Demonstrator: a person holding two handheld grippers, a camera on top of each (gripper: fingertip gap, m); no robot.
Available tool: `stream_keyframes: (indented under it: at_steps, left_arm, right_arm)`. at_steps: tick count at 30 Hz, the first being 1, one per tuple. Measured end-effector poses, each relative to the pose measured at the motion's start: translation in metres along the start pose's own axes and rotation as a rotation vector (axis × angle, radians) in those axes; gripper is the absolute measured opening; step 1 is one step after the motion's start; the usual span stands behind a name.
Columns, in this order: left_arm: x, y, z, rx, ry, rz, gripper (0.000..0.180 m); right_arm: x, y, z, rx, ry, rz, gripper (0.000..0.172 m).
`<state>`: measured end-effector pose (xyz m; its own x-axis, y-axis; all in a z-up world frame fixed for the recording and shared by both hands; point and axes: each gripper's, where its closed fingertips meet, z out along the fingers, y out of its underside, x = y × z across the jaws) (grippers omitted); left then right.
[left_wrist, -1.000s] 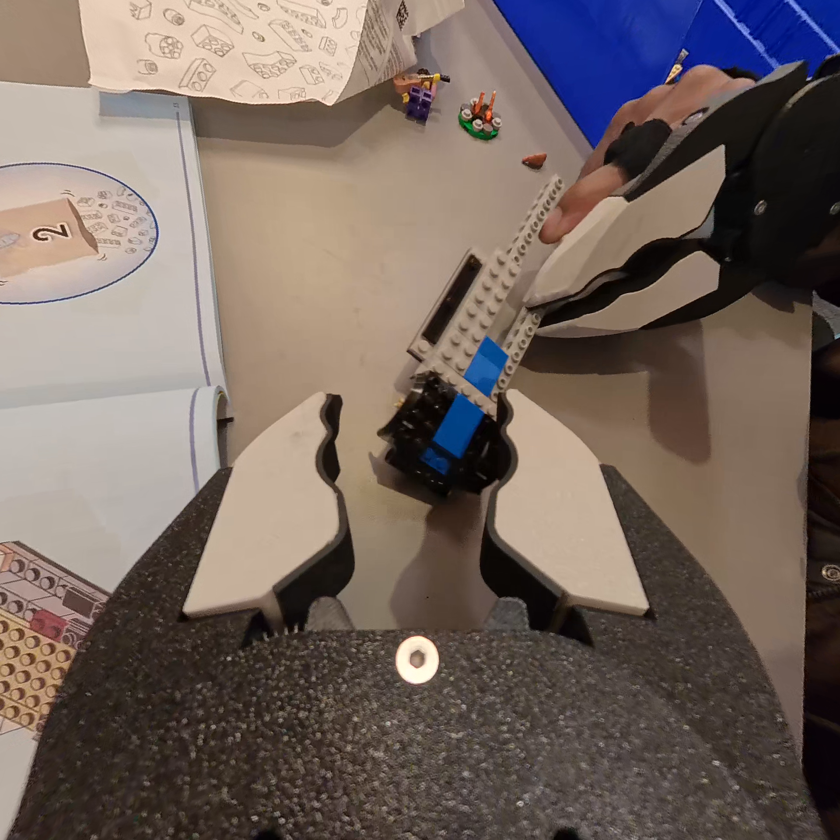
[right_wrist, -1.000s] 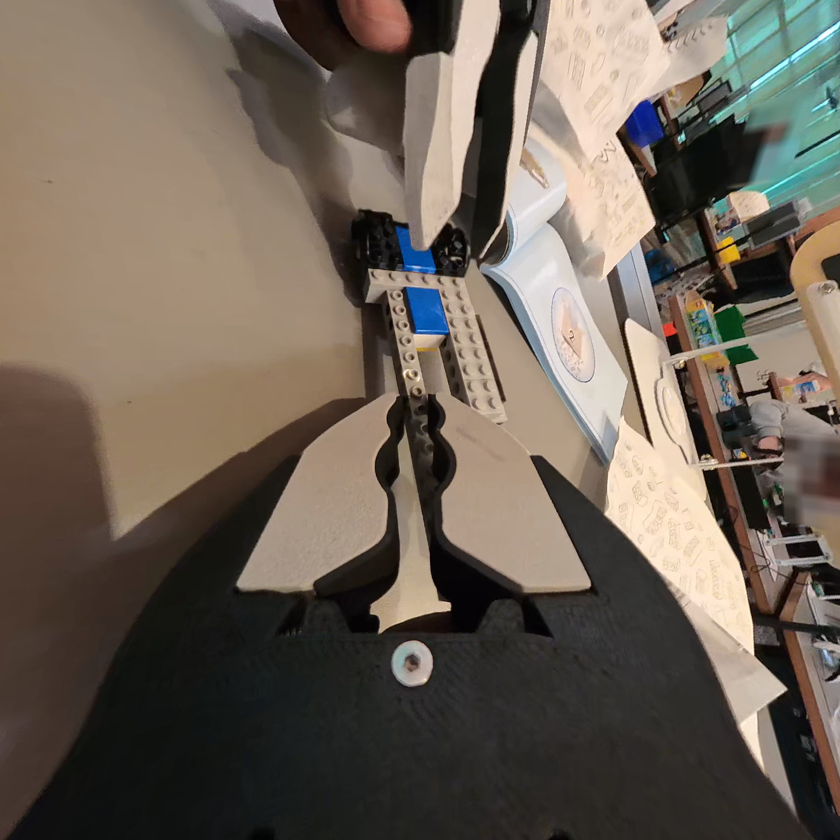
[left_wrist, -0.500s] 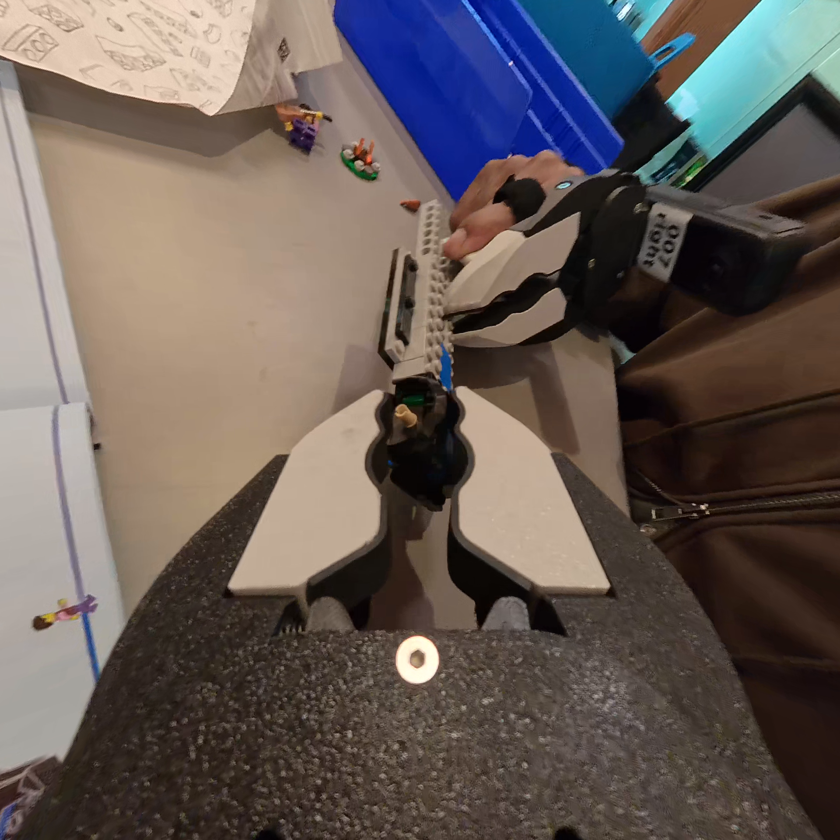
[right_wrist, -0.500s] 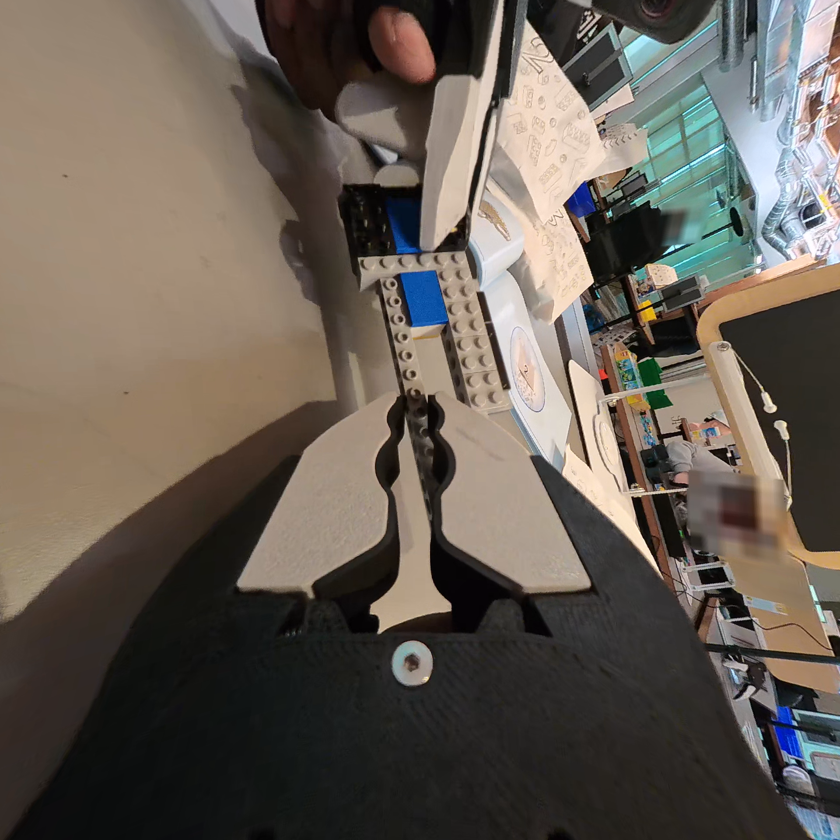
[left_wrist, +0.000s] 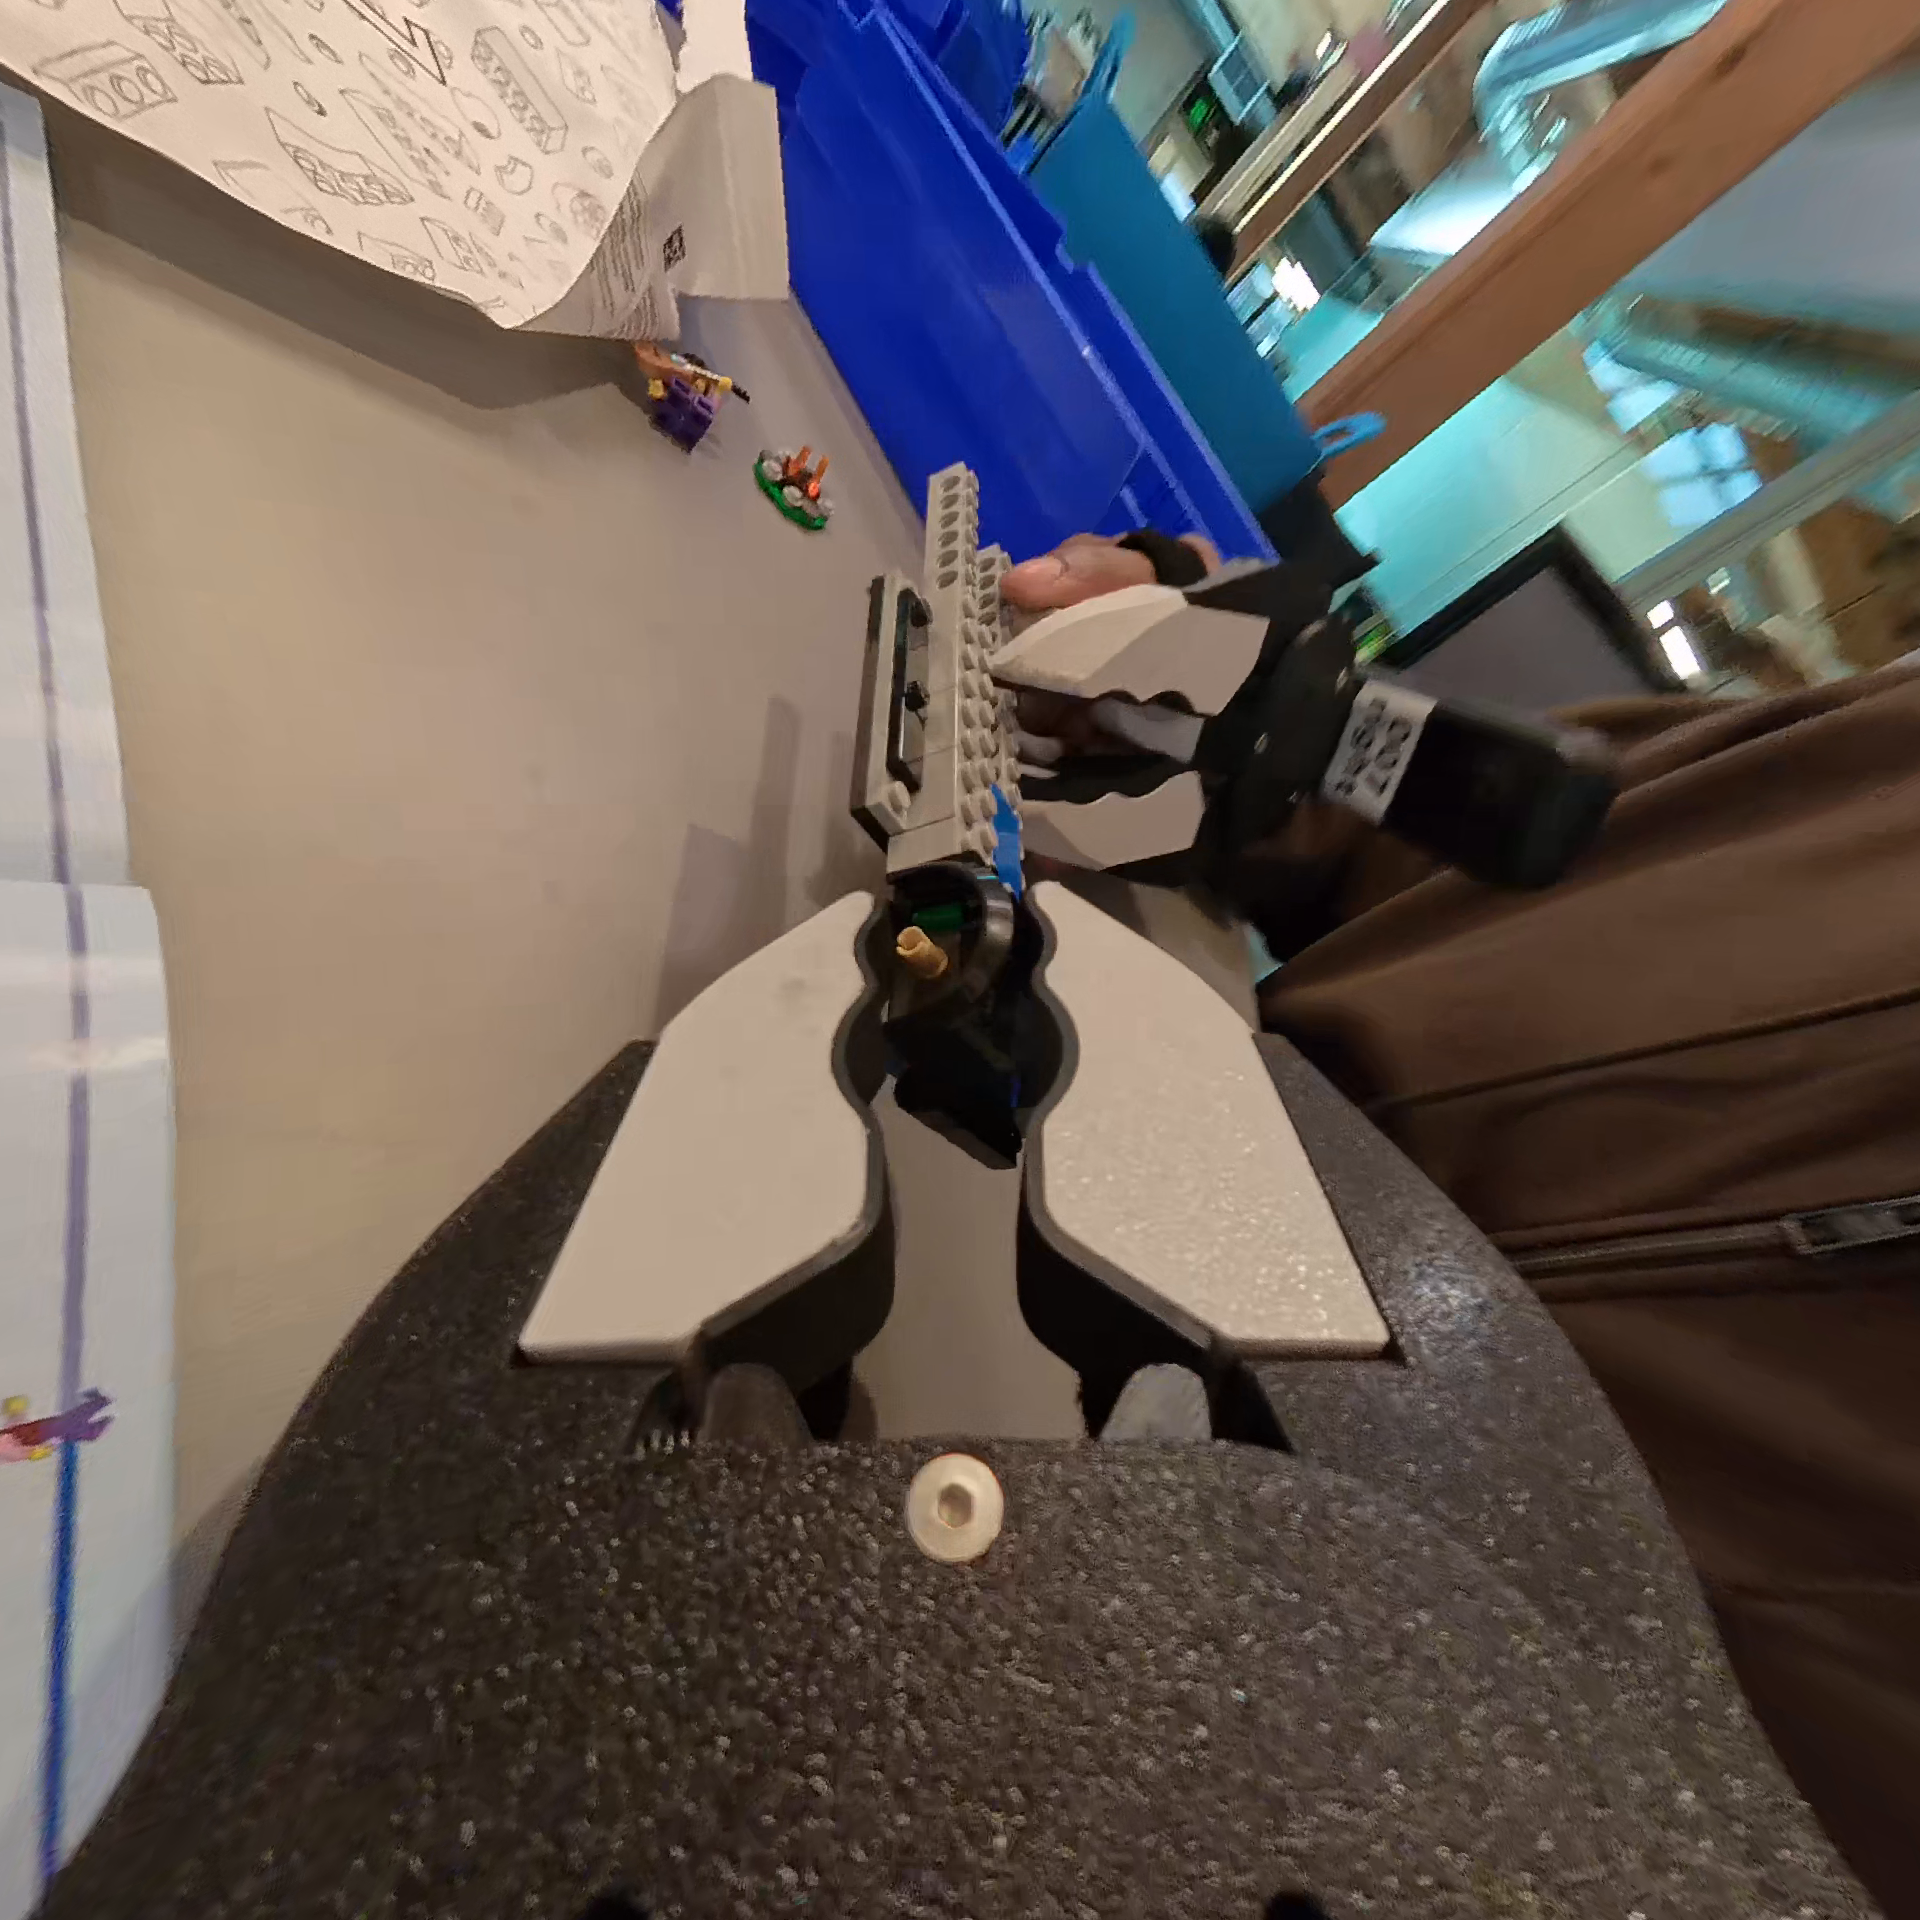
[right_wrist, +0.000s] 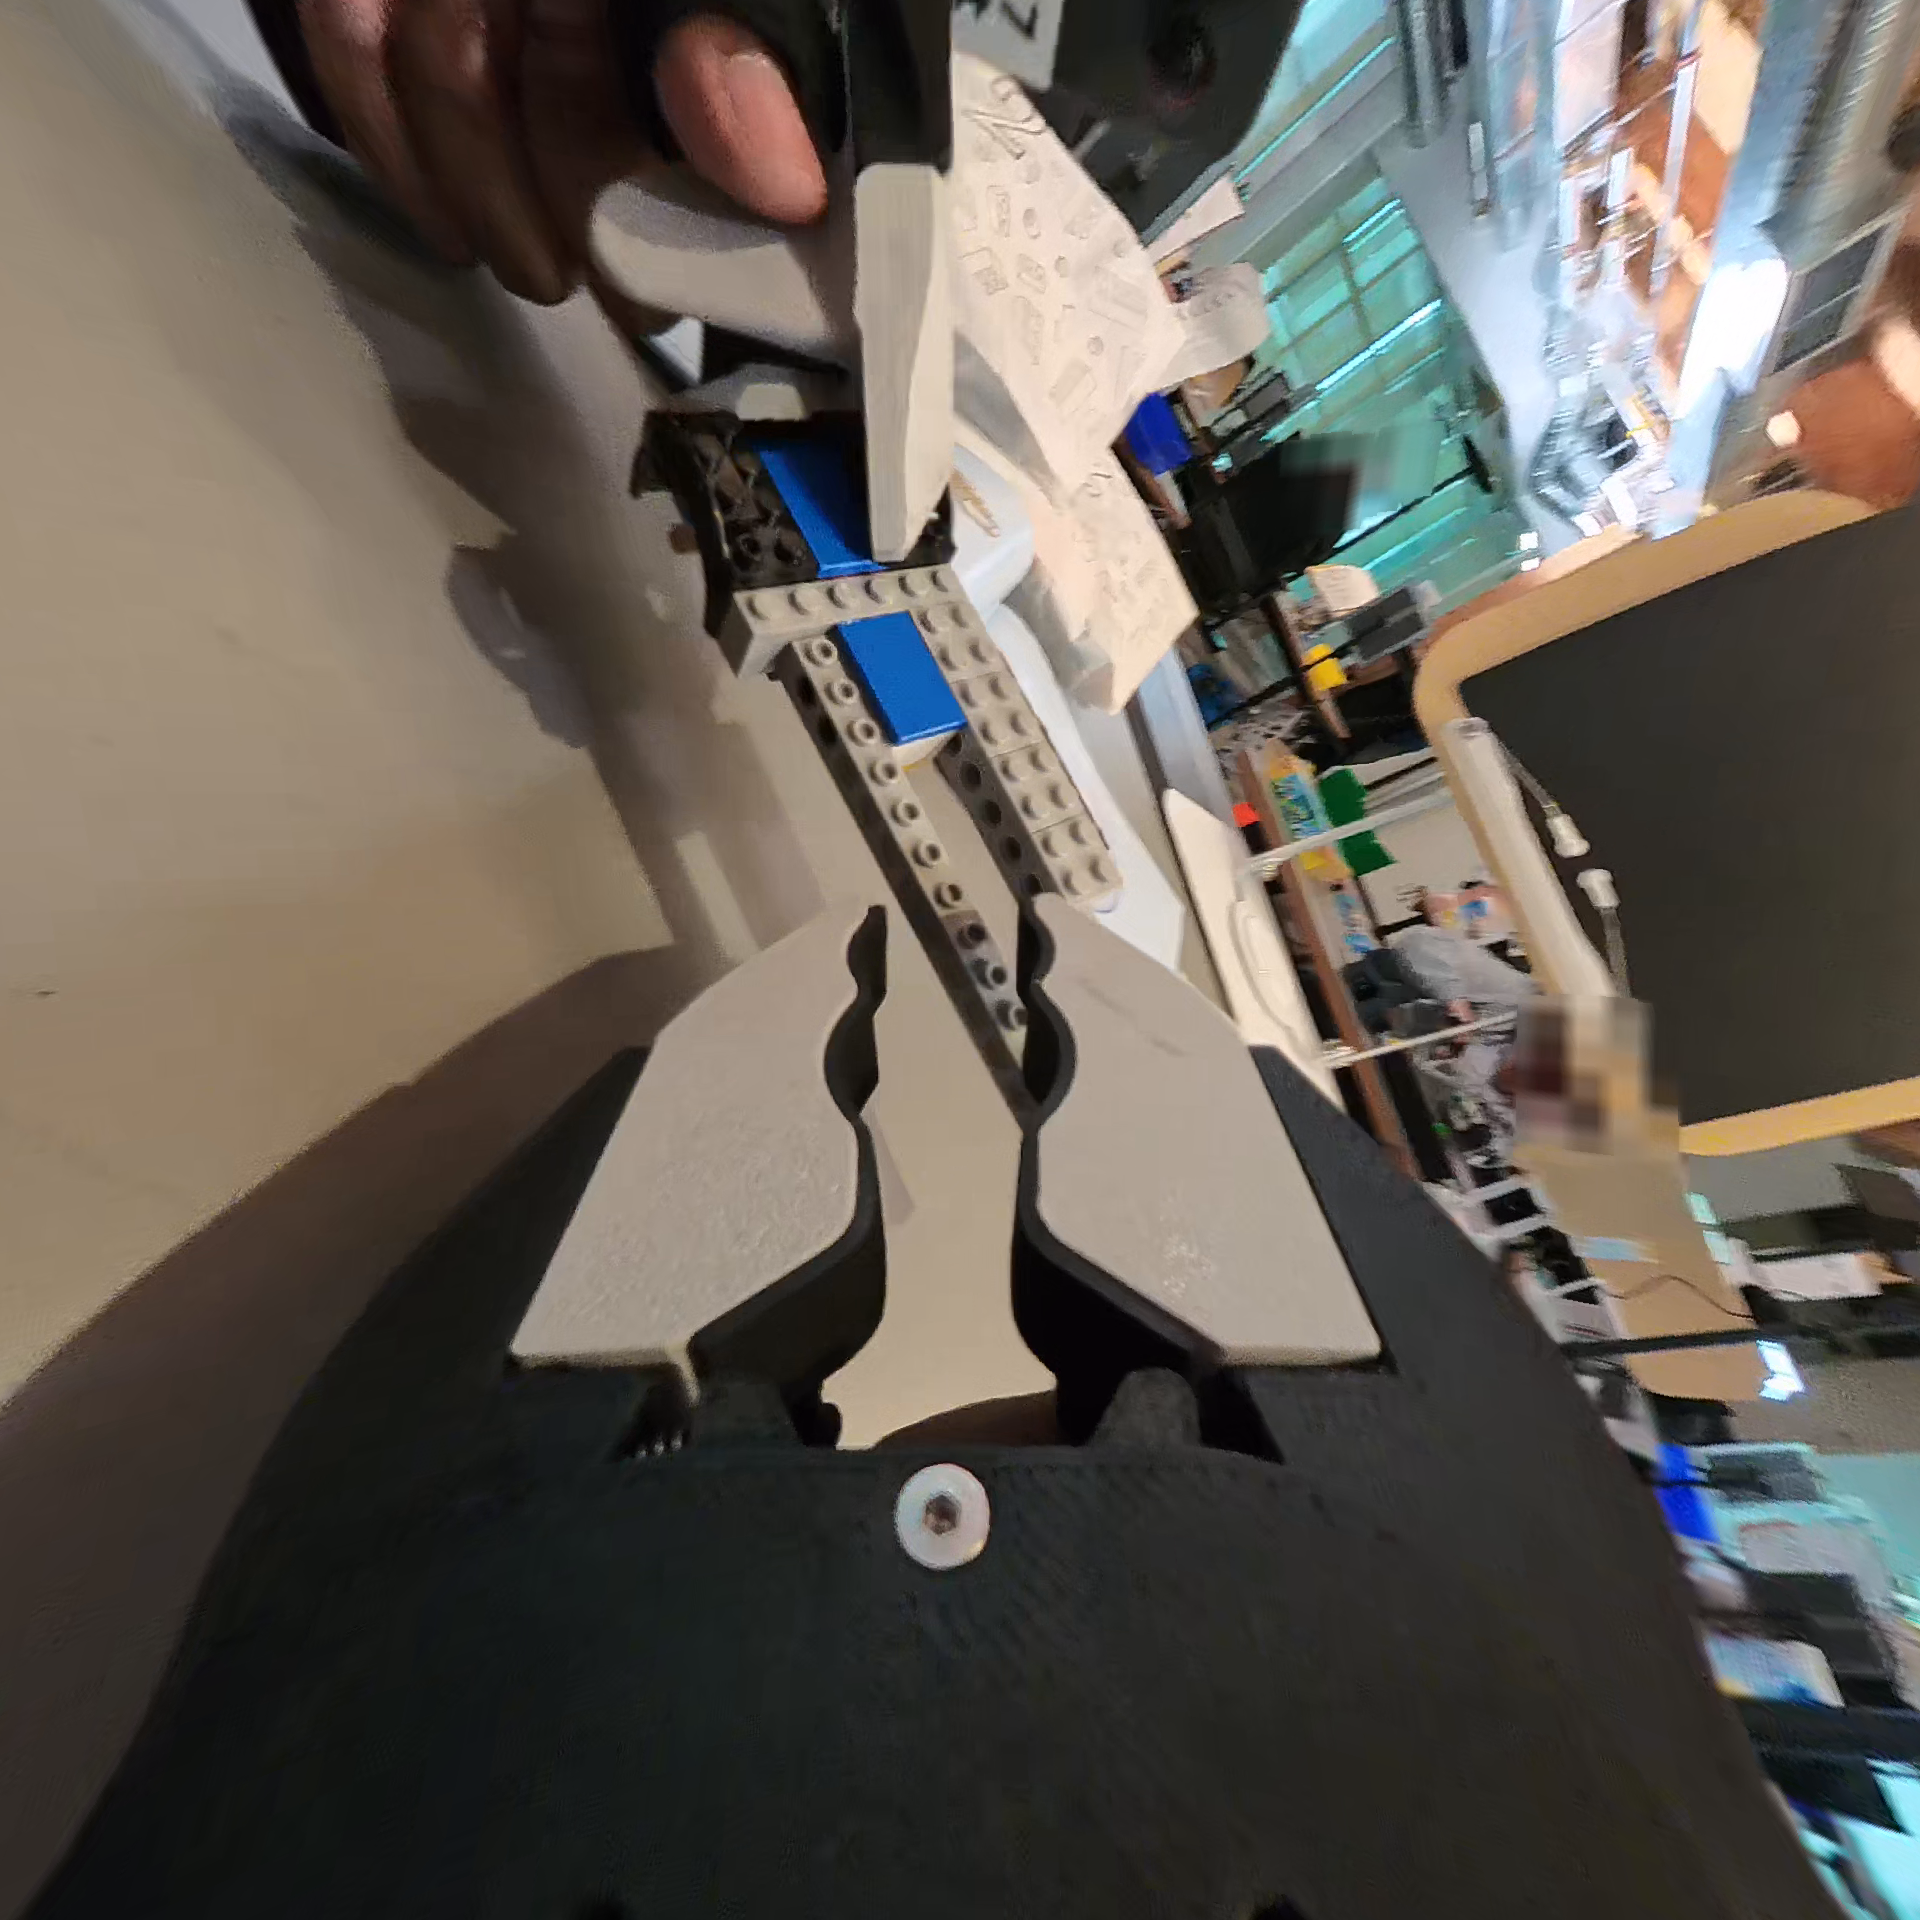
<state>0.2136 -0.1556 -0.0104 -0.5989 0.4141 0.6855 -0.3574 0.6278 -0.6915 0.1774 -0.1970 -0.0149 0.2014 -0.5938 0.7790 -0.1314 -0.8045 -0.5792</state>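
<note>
Right tongs (right_wrist: 951, 997) have opened around grey beam (right_wrist: 914, 831).

— Room on the left?
— Bare table (left_wrist: 416, 831) there, down to the booklet (left_wrist: 62, 1039).
— Ahead?
— Purple figure (left_wrist: 686, 400), green piece (left_wrist: 795, 488); blue bins (left_wrist: 987, 312) wall the right.

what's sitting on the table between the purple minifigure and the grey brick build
A small round green piece with orange bits lies between the purple minifigure and the grey brick build, in the left wrist view.
</note>
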Motion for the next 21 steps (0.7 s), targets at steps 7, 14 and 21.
stream_keyframes:
  at_steps: [7,14,21]
  left_arm:
    - [0.009,-0.001,0.006,0.055,0.142,-0.191,0.022]
    - [-0.003,-0.001,0.004,0.011,-0.026,0.000,0.039]
    - [0.006,-0.004,-0.001,-0.036,-0.132,0.407,0.057]
  right_arm:
    - [0.014,-0.004,0.000,-0.074,0.240,-0.365,0.026]
    - [-0.002,0.005,0.004,-0.104,0.053,-0.234,0.014]
    - [-0.029,0.019,-0.006,-0.196,-0.345,0.140,0.012]
